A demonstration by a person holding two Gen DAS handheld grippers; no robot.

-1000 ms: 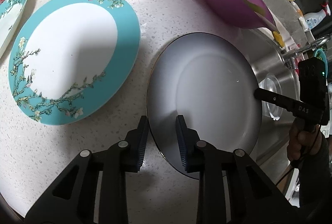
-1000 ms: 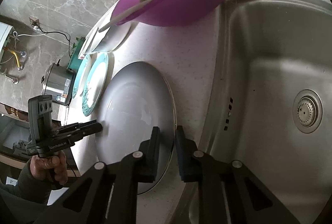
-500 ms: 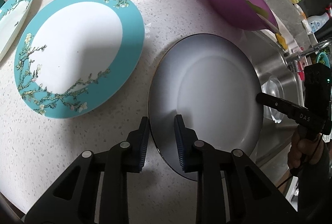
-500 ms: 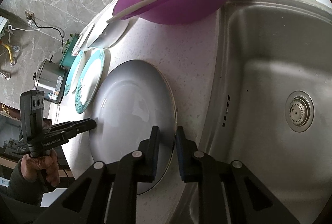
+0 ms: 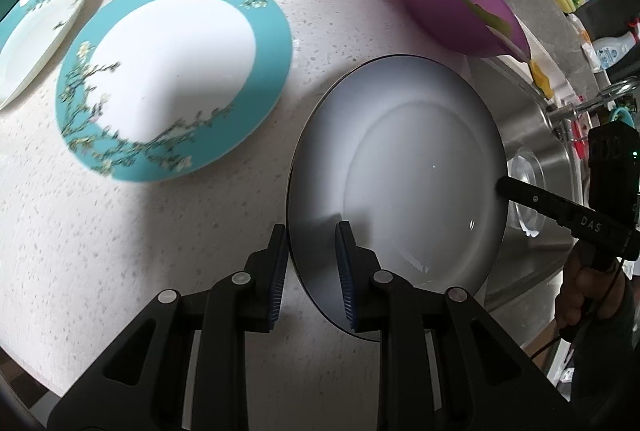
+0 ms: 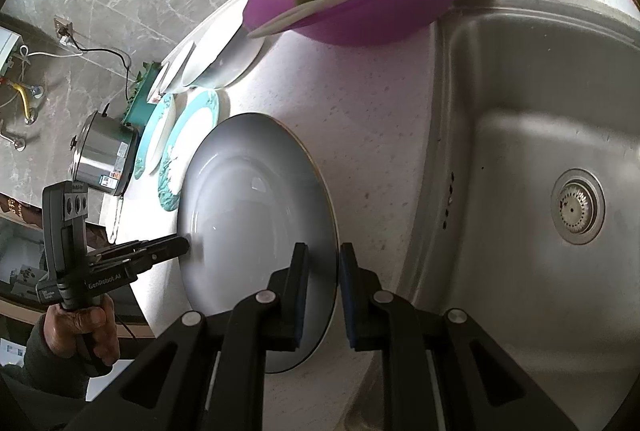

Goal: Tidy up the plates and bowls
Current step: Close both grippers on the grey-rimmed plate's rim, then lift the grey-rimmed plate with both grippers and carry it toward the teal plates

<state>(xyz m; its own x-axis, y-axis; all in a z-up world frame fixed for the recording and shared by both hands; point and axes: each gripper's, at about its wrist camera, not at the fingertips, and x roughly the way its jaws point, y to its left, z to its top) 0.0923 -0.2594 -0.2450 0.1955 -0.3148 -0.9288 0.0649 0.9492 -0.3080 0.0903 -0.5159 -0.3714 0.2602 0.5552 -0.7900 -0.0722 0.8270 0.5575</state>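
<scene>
Both grippers clamped the grey plate point(image 5: 400, 167) by opposite rims: left gripper point(image 5: 311, 251), right gripper point(image 6: 323, 271). The plate sat lifted above the counter point(image 5: 120, 231), beside the teal-rimmed plate point(image 5: 172, 71); beyond stood the purple bowl point(image 5: 452, 3).

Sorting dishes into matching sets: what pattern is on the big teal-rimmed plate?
White flowering branches on the teal-rimmed plate, white centre; clearest in the left wrist view.

The right gripper point(image 6: 323, 263) clamps the near rim of the round grey ceramic plate point(image 6: 248, 215); the left gripper point(image 6: 182, 245) grips its opposite rim, beside the stainless-steel sink point(image 6: 520, 151).
</scene>
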